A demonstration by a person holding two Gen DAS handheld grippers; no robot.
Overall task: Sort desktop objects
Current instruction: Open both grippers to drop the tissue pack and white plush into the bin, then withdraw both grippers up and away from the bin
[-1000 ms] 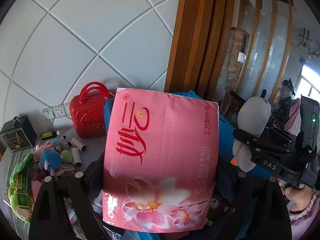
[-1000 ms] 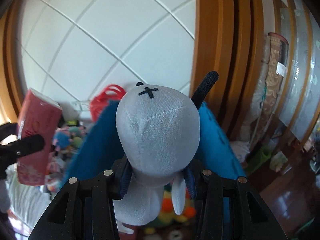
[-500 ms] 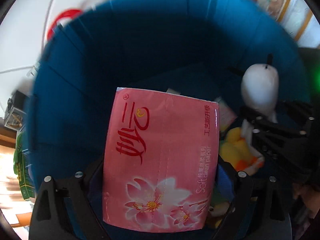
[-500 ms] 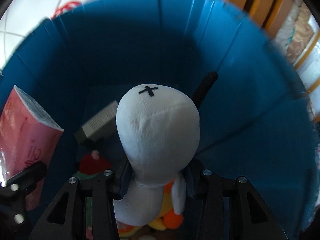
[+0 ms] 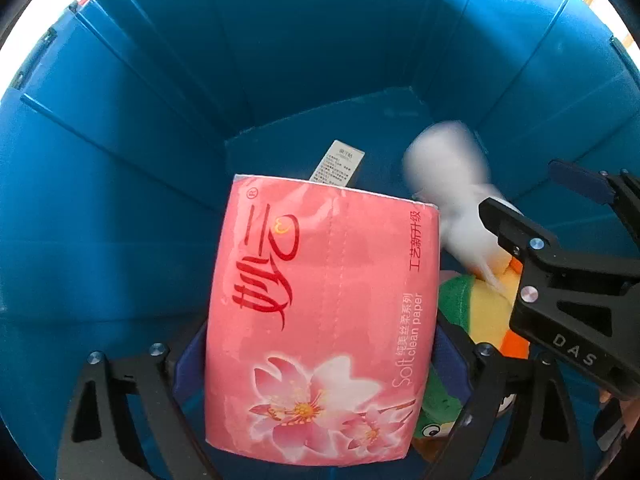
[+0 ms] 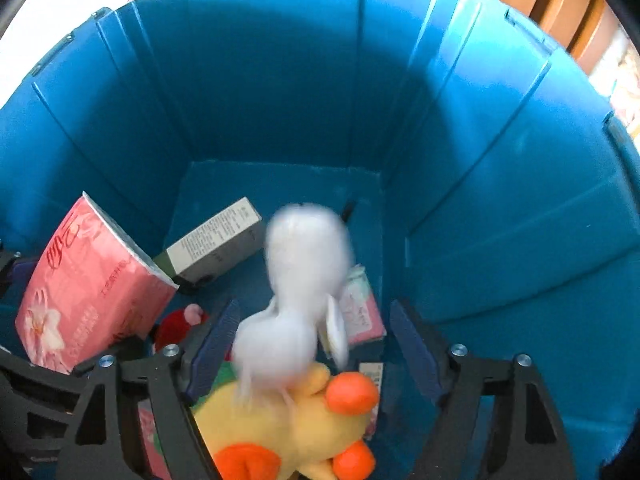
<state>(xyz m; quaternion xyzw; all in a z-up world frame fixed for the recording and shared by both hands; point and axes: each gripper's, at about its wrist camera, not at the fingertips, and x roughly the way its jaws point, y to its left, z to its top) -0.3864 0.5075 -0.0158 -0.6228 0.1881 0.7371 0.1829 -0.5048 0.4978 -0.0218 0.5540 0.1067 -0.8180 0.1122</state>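
Nearest the left wrist camera, the left gripper (image 5: 320, 360) is clenched on the pink tissue pack (image 5: 320, 320), its pads pressed to the pack's two sides and the pack standing upright between them, inside the blue bin (image 5: 120, 160) but not yet on its floor. Just beside it on the right, the right gripper (image 6: 312, 344) has its jaws spread, having just been opening, and the white plush toy (image 6: 304, 292) hangs blurred between the fingers with neither pad touching it, so it reads as released and dropping (the blur makes its exact pose hard to call). Under it lies a yellow plush with orange feet (image 6: 288, 424), and a green plush (image 5: 452, 308) shows beside the tissue pack in the left view. Farther in, a grey-and-white carton (image 6: 216, 240) rests tilted on the bin floor, with a small pink packet (image 6: 360, 312) by the white toy and a red plush (image 6: 176, 324) partly hidden behind the pack. The step in hand, as I judge it, is depositing both items in the bin: the right one is done or nearly so, the left one is pending. The next move likely calls for the left jaws to part so the pack falls clear of the carton, then both grippers lifting straight out without snagging the bin's ribbed walls.
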